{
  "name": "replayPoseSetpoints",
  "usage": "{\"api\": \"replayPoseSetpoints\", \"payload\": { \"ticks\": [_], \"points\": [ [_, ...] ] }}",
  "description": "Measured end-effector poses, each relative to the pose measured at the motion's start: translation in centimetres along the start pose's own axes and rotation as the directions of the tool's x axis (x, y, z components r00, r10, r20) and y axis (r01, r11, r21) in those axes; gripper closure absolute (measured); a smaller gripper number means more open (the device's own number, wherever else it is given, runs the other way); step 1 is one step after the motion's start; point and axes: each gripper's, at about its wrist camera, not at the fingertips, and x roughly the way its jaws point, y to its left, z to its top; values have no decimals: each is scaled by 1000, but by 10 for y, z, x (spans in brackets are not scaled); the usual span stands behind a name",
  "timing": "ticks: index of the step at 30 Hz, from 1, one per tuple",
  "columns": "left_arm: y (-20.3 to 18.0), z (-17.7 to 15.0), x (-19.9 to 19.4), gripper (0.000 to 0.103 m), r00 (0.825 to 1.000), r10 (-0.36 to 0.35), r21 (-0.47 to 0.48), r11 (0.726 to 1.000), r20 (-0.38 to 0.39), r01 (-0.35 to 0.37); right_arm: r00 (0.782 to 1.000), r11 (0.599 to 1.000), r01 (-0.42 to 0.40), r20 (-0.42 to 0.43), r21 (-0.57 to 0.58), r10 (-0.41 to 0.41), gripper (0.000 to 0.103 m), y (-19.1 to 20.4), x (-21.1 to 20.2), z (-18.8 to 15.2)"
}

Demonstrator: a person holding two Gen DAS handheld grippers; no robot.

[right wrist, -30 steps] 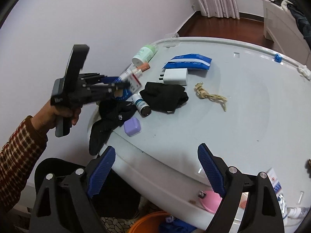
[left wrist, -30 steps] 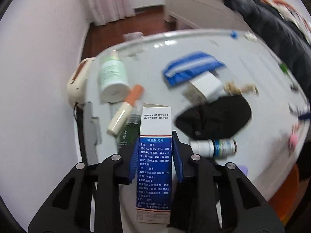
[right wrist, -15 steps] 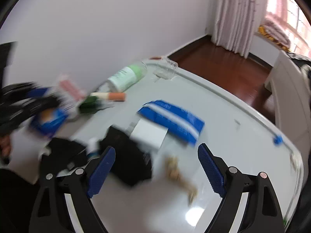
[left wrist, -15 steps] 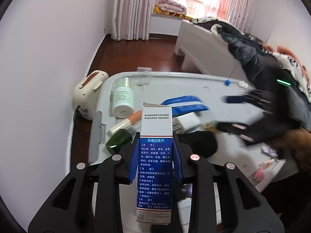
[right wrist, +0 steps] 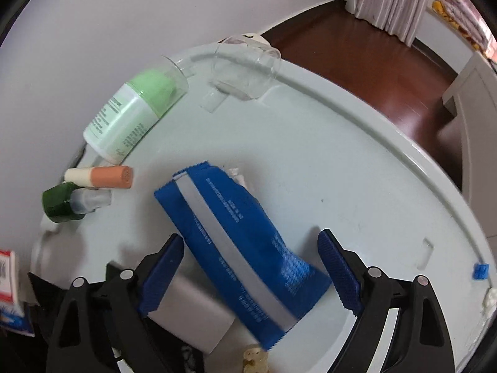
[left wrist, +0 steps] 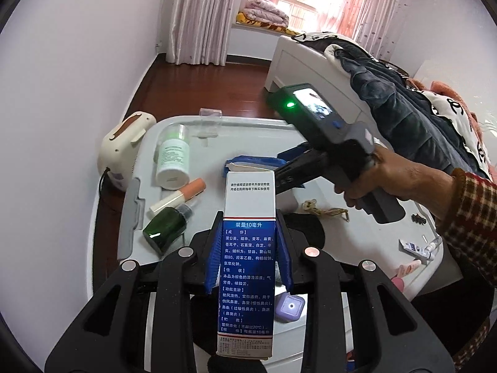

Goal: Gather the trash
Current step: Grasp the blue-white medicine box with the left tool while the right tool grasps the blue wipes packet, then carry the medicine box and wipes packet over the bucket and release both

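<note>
Wrapper (right wrist: 245, 248), blue and flat on the table (right wrist: 357, 168), lies between the spread fingers of the right gripper (right wrist: 251, 275), its long axis running forward-left. The left gripper (left wrist: 248, 255), farther off, is clamped on a box (left wrist: 248, 248) held above the table.

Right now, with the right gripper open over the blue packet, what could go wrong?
1. The right gripper straddles the blue packet, which overlaps a white box; closing might pinch both.
2. The left gripper holds the medicine box low on its length, so it could tilt or slip.
</note>
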Motion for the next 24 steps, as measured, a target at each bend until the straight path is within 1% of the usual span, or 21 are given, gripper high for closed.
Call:
{"api": "replayPoseSetpoints", "payload": {
  "ticks": [1,2,3,4,5,9,11,14,17,19,20,22,24],
  "points": [
    [-1,0,0,73,1000,-4,1,1000,0,4,1000,1000,30,8,-5,-30,35,2,-2,0],
    [-2,0,0,73,1000,-5,2,1000,-2,5,999,1000,18,32,-8,-17,56,3,-6,-1],
    [-3,0,0,73,1000,-5,1,1000,0,5,998,999,34,43,6,-34,57,2,-8,-3],
    [-4,0,0,73,1000,-7,0,1000,-1,7,995,998,63,71,12,-64,73,2,-11,-6],
    [-4,-1,1,73,1000,-10,1,1000,-2,10,994,998,66,87,18,-67,79,2,-14,-8],
    [-4,0,-2,73,1000,-15,-1,1000,2,15,985,998,34,166,54,-43,81,-1,-31,-28],
    [-4,0,-4,73,1000,-13,1,1000,8,13,982,997,5,187,83,-20,81,-5,-45,-36],
    [-9,1,-11,73,1000,-21,9,1000,19,21,975,994,-15,222,112,-10,81,-12,-70,-44],
    [-22,-1,-23,73,999,-43,28,999,20,43,964,993,-37,265,116,5,80,-10,-104,-60],
    [-39,-5,-36,73,998,-61,53,997,21,60,957,991,-62,290,119,25,80,-6,-130,-81],
    [-47,-8,-42,73,997,-77,57,996,19,76,957,991,-62,290,119,25,80,-6,-130,-81],
    [-67,-18,-55,73,992,-125,61,990,5,124,953,987,-93,298,128,52,80,0,-151,-110],
    [-89,-33,-63,73,985,-171,74,982,-17,172,953,982,-125,293,141,79,79,15,-170,-157]
  ]
}}
